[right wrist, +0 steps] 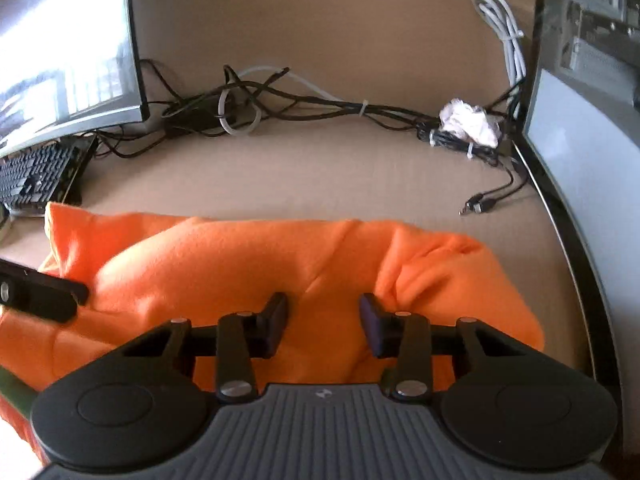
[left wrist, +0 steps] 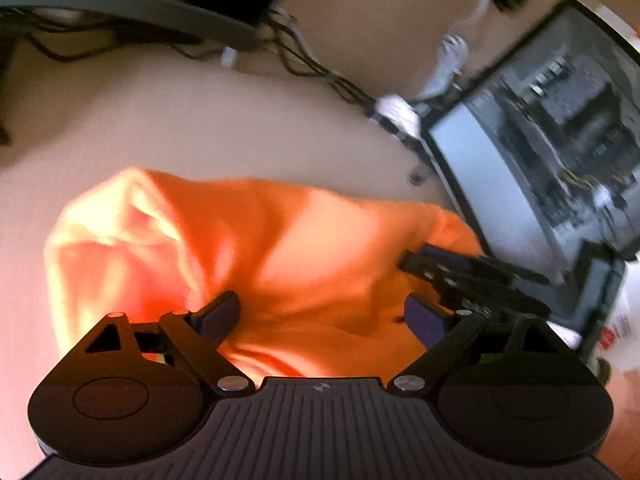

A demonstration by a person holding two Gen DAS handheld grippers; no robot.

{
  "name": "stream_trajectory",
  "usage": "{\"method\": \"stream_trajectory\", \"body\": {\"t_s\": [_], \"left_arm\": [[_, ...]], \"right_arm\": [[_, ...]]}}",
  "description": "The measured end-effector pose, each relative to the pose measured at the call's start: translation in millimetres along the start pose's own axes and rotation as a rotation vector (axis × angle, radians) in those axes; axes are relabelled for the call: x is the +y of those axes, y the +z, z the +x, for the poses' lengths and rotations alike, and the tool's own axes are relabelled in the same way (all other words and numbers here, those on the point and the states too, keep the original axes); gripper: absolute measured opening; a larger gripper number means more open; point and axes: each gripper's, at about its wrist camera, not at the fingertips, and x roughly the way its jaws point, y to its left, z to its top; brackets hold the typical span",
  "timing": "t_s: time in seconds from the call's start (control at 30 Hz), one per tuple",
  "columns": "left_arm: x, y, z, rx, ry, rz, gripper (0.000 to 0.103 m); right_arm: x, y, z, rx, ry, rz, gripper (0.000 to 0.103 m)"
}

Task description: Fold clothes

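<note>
Both grippers over a bunched orange garment on the desk

To fold well, each gripper wants a single edge or corner, not a thick bunch, and both should lift evenly. The left gripper [left wrist: 322, 318] and right gripper [right wrist: 323, 322] both have their fingers spread, cloth between them but nothing pinched. The orange garment [right wrist: 248, 256] fills the lower middle of both views, rumpled and puffed in soft ridges on the tan desk [right wrist: 320, 168]; how far folded, unclear.

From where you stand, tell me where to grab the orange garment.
Grip the raised fold at the orange garment's right corner, coming from the near side with the right gripper. That ridge stands up off the table, so open fingers can straddle it.
</note>
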Motion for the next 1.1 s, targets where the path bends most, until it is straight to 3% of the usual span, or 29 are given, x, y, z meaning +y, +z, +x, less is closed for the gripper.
{"method": "stream_trajectory", "body": {"t_s": [0.17,0.27,0.4,0.53,0.63,0.87,1.0,1.1], "left_arm": [[16,7,-23,-0.093,0.067,-0.087,0.094],[32,14,-28,-0.128,0.143,-0.153,0.094],[45,21,-28,-0.152,0.204,-0.262,0.094],[11,19,-45,-0.225,0.121,-0.136,0.094],[-19,13,-42,-0.227,-0.041,-0.041,0.096],[-21,-6,18,-0.072,-0.005,-0.109,0.097],[-5,-18,9,-0.073,-0.016,-0.117,0.097],[3,-23,9,-0.067,-0.049,-0.098,0.097]], "right_arm": [[23,9,-30,-0.040,-0.008,-0.058,0.042],[40,-3,-55,-0.063,0.054,-0.106,0.060],[56,-34,-37,0.063,0.077,-0.161,0.062],[66,-45,-34,0.059,0.069,-0.267,0.066],[60,-41,-28,0.061,0.111,-0.246,0.070],[61,-48,-27,0.026,0.171,-0.247,0.087],[69,-51,-25,0.034,0.170,-0.245,0.092],[77,-50,-24,0.045,0.160,-0.194,0.103]]}}
